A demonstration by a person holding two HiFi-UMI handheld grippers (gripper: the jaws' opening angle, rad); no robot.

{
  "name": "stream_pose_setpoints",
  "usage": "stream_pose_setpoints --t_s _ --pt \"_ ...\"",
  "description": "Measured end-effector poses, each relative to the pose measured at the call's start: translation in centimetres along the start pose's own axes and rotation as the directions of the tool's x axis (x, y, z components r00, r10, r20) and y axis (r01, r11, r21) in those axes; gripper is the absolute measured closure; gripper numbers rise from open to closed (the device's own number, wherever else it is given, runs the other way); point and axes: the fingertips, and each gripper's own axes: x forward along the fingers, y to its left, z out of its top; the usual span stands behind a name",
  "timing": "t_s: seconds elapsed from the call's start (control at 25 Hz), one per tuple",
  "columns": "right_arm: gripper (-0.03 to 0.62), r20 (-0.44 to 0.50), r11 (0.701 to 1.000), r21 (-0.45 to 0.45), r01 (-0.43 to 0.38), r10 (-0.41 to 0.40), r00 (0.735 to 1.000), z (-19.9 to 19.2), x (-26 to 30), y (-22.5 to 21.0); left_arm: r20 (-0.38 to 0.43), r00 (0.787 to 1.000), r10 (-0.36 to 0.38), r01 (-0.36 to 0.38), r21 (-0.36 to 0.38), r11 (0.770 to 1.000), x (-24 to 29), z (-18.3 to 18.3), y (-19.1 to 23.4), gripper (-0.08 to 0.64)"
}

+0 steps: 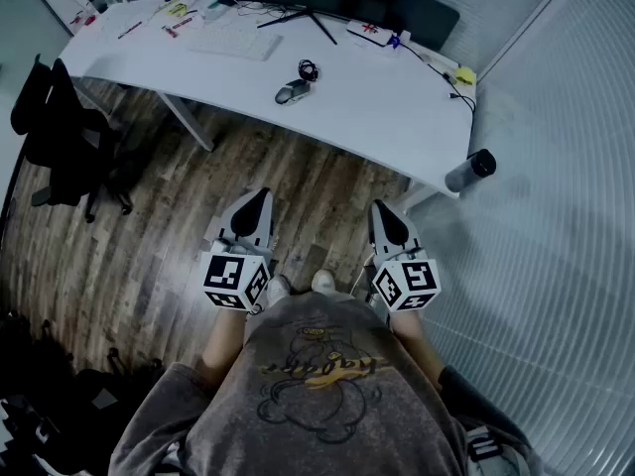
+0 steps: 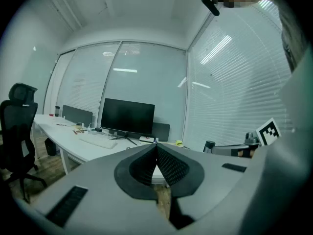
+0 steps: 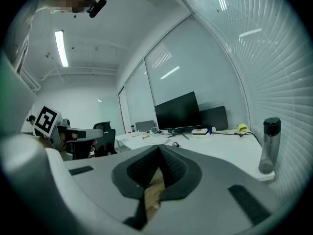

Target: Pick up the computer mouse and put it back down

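Observation:
The dark computer mouse [image 1: 291,91] lies on the white desk [image 1: 377,117], just in front of a coiled black cable [image 1: 308,69]. My left gripper [image 1: 255,202] and right gripper [image 1: 387,212] hang side by side over the wooden floor, close to my body and well short of the desk. Both point toward the desk, roughly level. In the left gripper view the left gripper [image 2: 156,145] has its tips pressed together with nothing between them. In the right gripper view the right gripper [image 3: 160,147] is likewise shut and empty. I cannot make out the mouse in either gripper view.
A white keyboard [image 1: 236,43] and a black monitor [image 2: 127,116] stand further back on the desk, among small clutter. A dark tumbler [image 1: 469,170] sits at the desk's near right corner. A black office chair [image 1: 60,132] stands at the left. Window blinds line the right side.

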Motion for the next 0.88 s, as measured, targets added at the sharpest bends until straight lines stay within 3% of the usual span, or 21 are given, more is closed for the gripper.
stream_pose_setpoints --t_s 0.28,0.88 --pt "0.591 0.001 0.999 0.028 -0.022 0.022 1.0 0.1 1.8 -0.4 -0.017 1.0 0.007 -0.007 -0.007 1.0 0.9 -0.4 0.2 0.549" --pt "0.591 -0.006 0.988 0.044 -0.145 0.145 0.989 0.3 7.0 -1.9 -0.001 0.995 0.097 -0.097 -0.032 0.995 3.8 0.3 1.4 0.549"
